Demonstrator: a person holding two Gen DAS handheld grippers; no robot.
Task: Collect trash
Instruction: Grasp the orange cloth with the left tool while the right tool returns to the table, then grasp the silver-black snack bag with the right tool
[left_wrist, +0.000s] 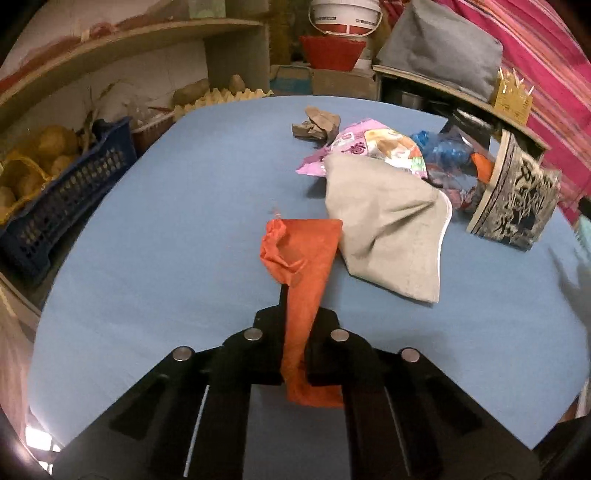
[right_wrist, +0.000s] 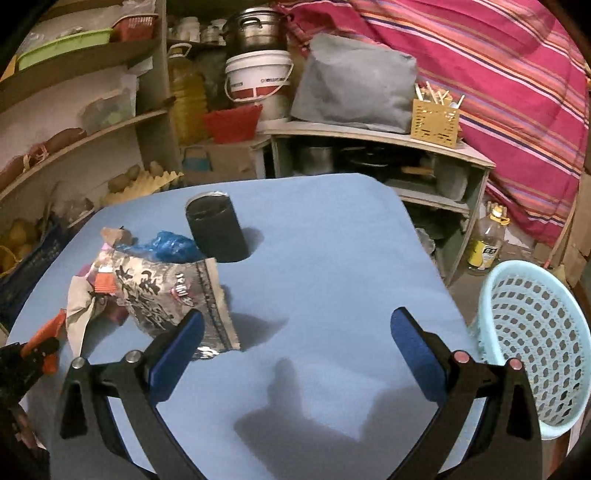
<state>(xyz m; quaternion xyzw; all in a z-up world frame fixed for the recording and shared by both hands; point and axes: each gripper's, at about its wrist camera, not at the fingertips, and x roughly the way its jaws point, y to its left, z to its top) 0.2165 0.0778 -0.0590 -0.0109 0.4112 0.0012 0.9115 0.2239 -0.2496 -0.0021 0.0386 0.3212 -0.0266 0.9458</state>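
Observation:
My left gripper (left_wrist: 295, 314) is shut on an orange wrapper (left_wrist: 303, 266) and holds it just above the blue table (left_wrist: 166, 240). Beyond it lie a grey bag (left_wrist: 388, 229), a pink snack packet (left_wrist: 369, 147), a crumpled brown paper (left_wrist: 316, 123), a blue plastic bag (left_wrist: 443, 147) and a black-and-white patterned packet (left_wrist: 517, 199). My right gripper (right_wrist: 295, 332) is open and empty above the table. The patterned packet (right_wrist: 166, 291) sits by its left finger, with a black can (right_wrist: 218, 229) farther back. A light blue perforated basket (right_wrist: 535, 339) stands off the table's right edge.
A dark blue crate of potatoes (left_wrist: 55, 199) stands left of the table. Shelves (right_wrist: 74, 122) with clutter line the back left. A low cabinet (right_wrist: 388, 147) carrying a grey bag and a yellow holder stands behind the table. A bottle (right_wrist: 487, 240) stands on the floor.

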